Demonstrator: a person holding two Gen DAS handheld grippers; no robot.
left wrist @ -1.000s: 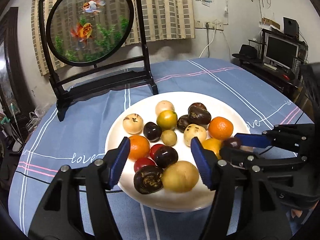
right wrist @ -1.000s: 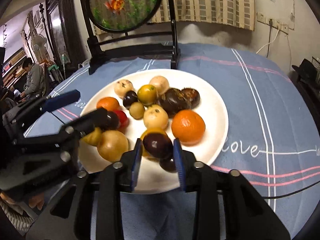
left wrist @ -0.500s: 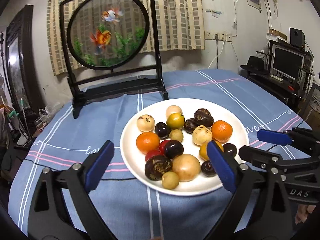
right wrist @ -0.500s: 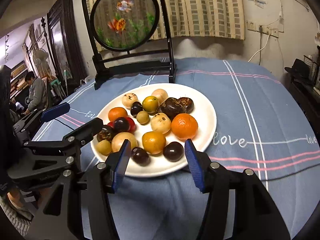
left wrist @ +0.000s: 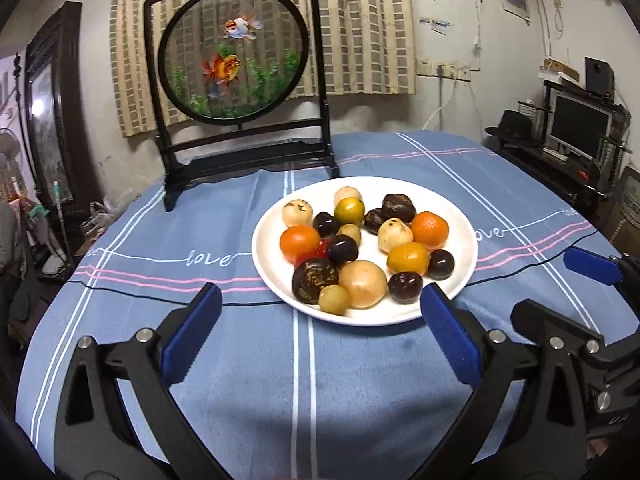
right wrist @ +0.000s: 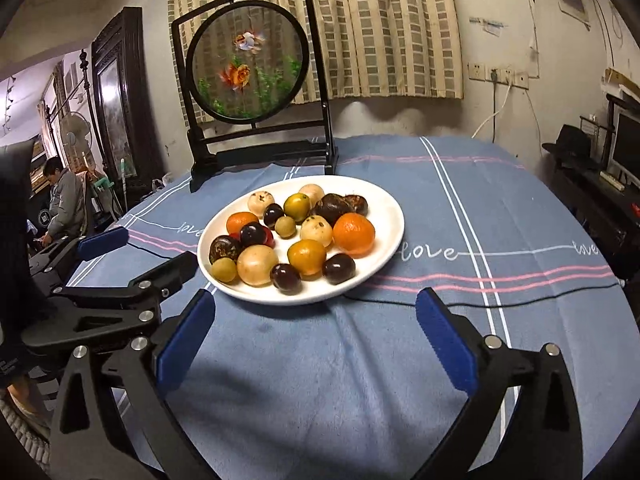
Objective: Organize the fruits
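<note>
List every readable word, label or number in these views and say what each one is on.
"love" – white script stitched on the blue striped tablecloth, left of the round white plate.
"love" – the same script right of the plate.
"love" – again near the cloth's right edge in the right wrist view, partly cut off.
Paper notices on the wall: too small and blurred to read.

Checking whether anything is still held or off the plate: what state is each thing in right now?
left gripper: jaws open, just widened, empty
right gripper: jaws open, just widened, empty
plate: flat on tablecloth, holding all fruits
fish screen: upright behind plate
</note>
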